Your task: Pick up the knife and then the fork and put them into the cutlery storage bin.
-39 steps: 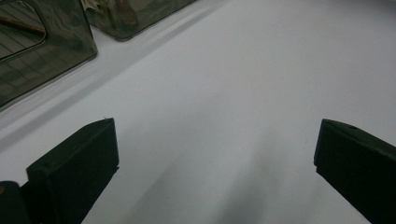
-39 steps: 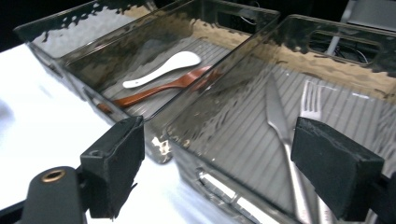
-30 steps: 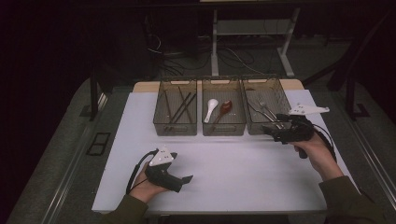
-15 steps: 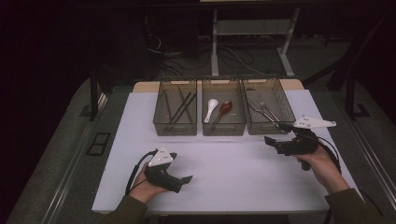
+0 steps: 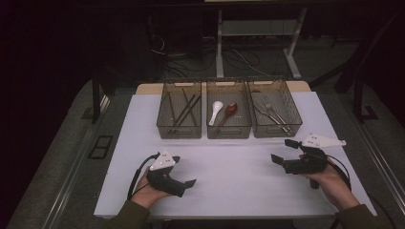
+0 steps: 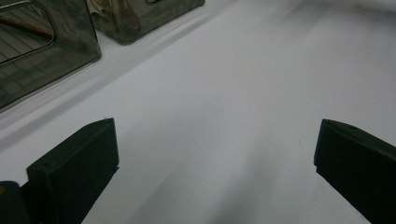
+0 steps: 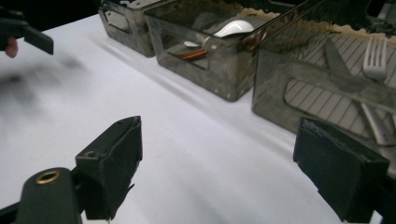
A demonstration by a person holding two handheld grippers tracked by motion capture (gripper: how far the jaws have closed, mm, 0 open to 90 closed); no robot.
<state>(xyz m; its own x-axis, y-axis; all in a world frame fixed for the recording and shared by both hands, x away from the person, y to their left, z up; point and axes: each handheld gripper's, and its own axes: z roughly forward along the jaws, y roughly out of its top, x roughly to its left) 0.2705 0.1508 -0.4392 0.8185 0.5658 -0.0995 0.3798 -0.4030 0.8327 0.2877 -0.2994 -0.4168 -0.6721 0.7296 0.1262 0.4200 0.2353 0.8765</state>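
- Dark floor and cable clutter ring the white desk [image 5: 229,176], which carries three smoked-plastic bins in a row along its far edge; its near half is bare.
- Left bin [image 5: 179,116] holds dark chopsticks; the middle bin [image 5: 228,116] holds a white spoon [image 5: 216,111] beside a red-brown spoon [image 5: 229,110]; the right bin [image 5: 274,114] holds metal cutlery [image 5: 271,113], a fork among it in the right gripper view.
- Left gripper [image 5: 187,184] rests low near the desk's near-left corner, just where it was a second ago, pointing toward the desk's middle; its jaws stand wide apart over bare white surface, holding nothing.
- Right gripper [image 5: 282,152] is what has changed: a second ago it was up by the right bin's front wall, and now it has drawn back toward the near-right edge, well clear of the bins.
- Its jaws are spread wide and empty, aimed leftward across the desk, the hand [image 5: 329,177] gripping it from below with the forearm coming in from the near-right corner.
- My reading: the withdrawal empty-handed suggests the cutlery drop into the right bin is finished, and with nothing loose on the desk the sorting looks complete.
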